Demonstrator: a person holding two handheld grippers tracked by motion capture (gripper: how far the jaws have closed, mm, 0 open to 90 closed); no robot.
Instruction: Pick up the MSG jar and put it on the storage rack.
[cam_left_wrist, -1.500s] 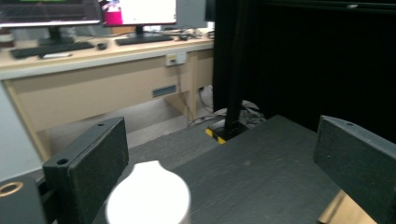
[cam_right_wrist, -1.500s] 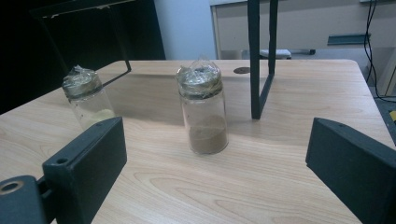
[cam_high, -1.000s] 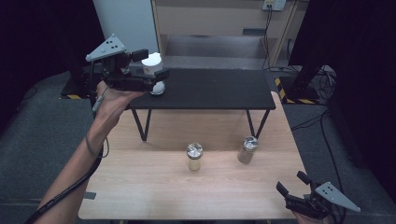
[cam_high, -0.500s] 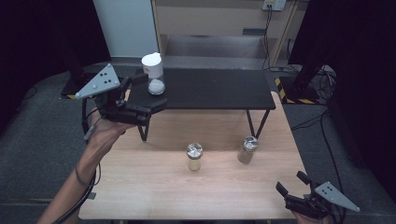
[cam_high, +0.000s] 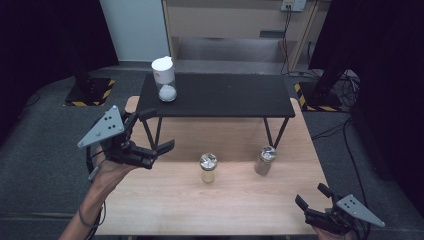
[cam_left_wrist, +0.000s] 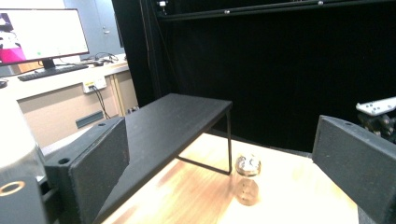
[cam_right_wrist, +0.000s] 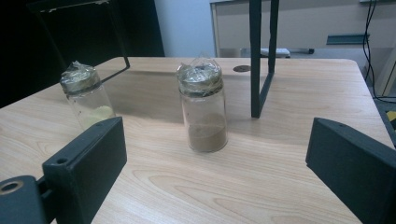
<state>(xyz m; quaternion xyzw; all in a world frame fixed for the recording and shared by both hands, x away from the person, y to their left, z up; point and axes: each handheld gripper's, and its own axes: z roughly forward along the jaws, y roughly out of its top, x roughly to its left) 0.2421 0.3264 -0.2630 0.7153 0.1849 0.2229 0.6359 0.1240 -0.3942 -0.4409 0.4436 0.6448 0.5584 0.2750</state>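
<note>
The light wooden counter (cam_high: 165, 200) carried a black metal shelf (cam_high: 220, 95) w/ a white-capped clear jar of white powder (cam_high: 164, 80) upright at its left end. On the wood stood two foil-topped glass jars, yellow powder (cam_high: 208, 167) & brown powder (cam_high: 264, 160), near each other. Left gripper (cam_high: 156, 131), fingers wide apart & empty, hovered just below the shelf's left edge. Right gripper (cam_high: 311, 200), fingers spread & empty, sat at the counter's near right corner.

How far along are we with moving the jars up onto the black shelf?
One looks done: the white-capped glass jar stands on the black metal shelf. Nothing is in hand: the left gripper and right gripper are both open and empty. Left: the foil-topped jar of yellow powder and the foil-topped jar of brown powder, both on the wooden table.
</note>
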